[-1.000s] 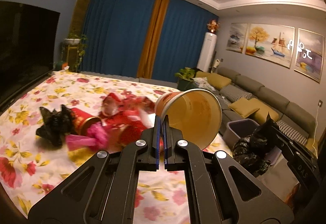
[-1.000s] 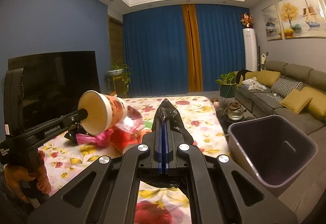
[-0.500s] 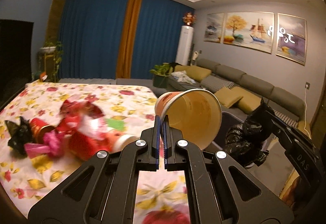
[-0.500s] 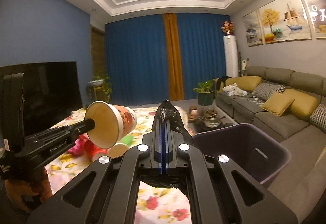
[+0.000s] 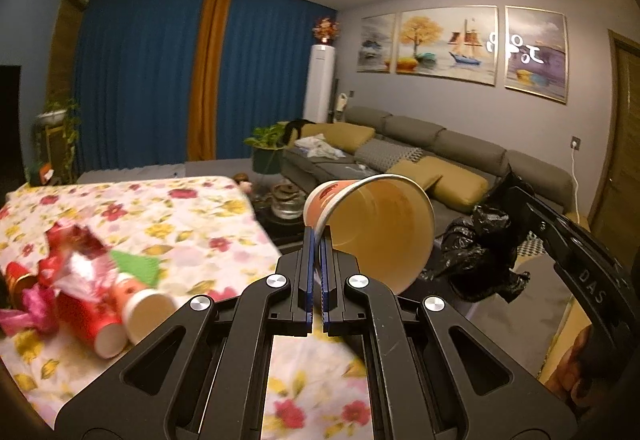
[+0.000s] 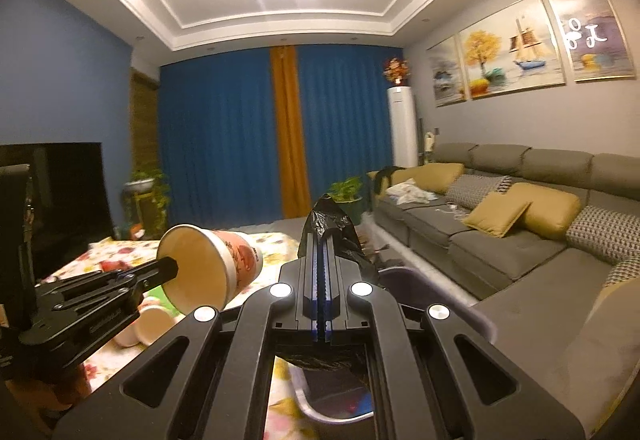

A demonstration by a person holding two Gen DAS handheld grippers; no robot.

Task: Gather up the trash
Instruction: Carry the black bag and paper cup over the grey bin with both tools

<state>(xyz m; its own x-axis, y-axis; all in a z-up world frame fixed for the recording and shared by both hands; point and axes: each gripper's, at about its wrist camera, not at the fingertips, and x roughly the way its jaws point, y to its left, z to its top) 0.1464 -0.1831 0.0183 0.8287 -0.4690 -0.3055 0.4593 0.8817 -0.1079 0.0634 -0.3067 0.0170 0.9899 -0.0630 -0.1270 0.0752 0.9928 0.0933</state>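
Trash is spread across the scene — at the lower left of the left wrist view, a heap of red wrappers [image 5: 68,260] and two toppled paper cups [image 5: 128,316] lies on the floral-covered bench [image 5: 192,215]. At the centre of that frame the left gripper [image 5: 317,240] has its fingers clamped on the rim of a paper cup [image 5: 376,228], carried on its side with the open mouth facing the camera. To the right, the right gripper [image 5: 516,195] reaches in from the frame edge with its fingers pinched shut on a crumpled black plastic bag [image 5: 480,252].

In the right wrist view the same order holds: the cup [image 6: 208,264] at left centre on the tip of the other tool, the black bag [image 6: 332,224] bunched between the closed fingers at centre, and below them, low in the frame, a grey bin [image 6: 440,296] largely hidden behind the gripper body.

The step in hand looks like carrying both pieces away from the bench toward the bin. The next move calls for bringing each load over the bin's opening — then parting the fingers so cup and bag drop inside, not onto the rim or floor.
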